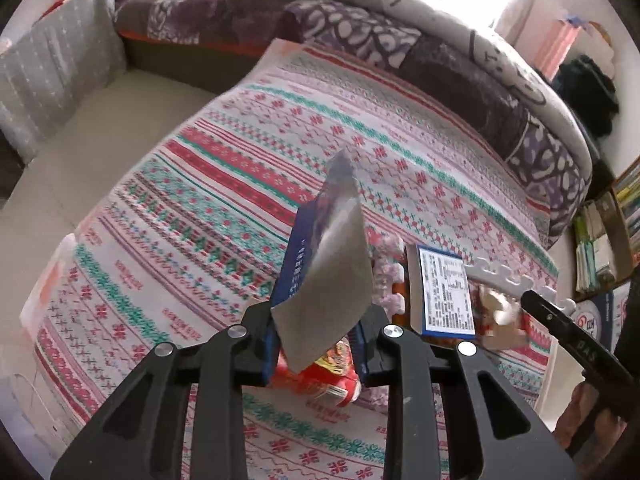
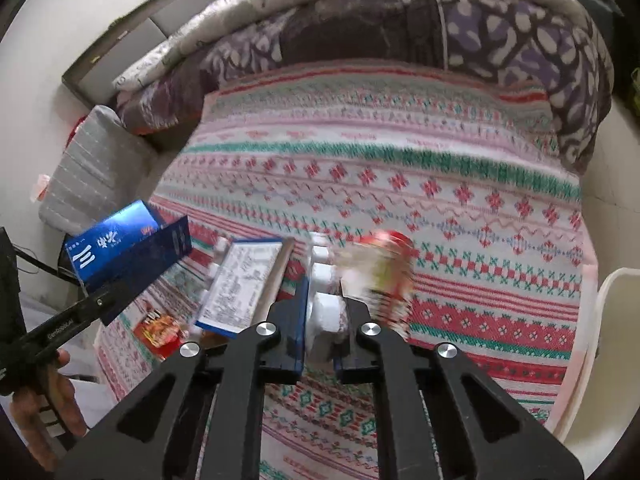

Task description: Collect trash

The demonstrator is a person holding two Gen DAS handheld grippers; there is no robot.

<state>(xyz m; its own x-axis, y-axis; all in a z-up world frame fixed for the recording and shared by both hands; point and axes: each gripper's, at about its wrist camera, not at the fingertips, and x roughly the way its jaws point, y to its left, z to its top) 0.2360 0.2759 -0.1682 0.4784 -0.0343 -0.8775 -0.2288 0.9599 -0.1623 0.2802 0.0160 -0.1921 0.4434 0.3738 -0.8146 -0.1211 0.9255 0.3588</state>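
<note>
My left gripper [image 1: 316,344] is shut on a blue cardboard box [image 1: 320,264] with a grey open flap, held above the patterned bed cover; the box also shows at the left of the right wrist view [image 2: 124,248]. My right gripper [image 2: 322,332] is shut on a blurred red and white snack wrapper [image 2: 376,272], seen in the left wrist view [image 1: 500,312] too. A red snack packet [image 1: 324,380] lies on the cover under the left gripper. A flat blue box with a white label [image 2: 244,284] lies between the grippers.
A white foam puzzle mat piece [image 1: 516,276] lies by the labelled box. A rolled purple and white quilt [image 2: 400,28] runs along the far side of the bed. A grey pillow [image 1: 56,64] lies at the left. Bookshelves [image 1: 608,236] stand at the right.
</note>
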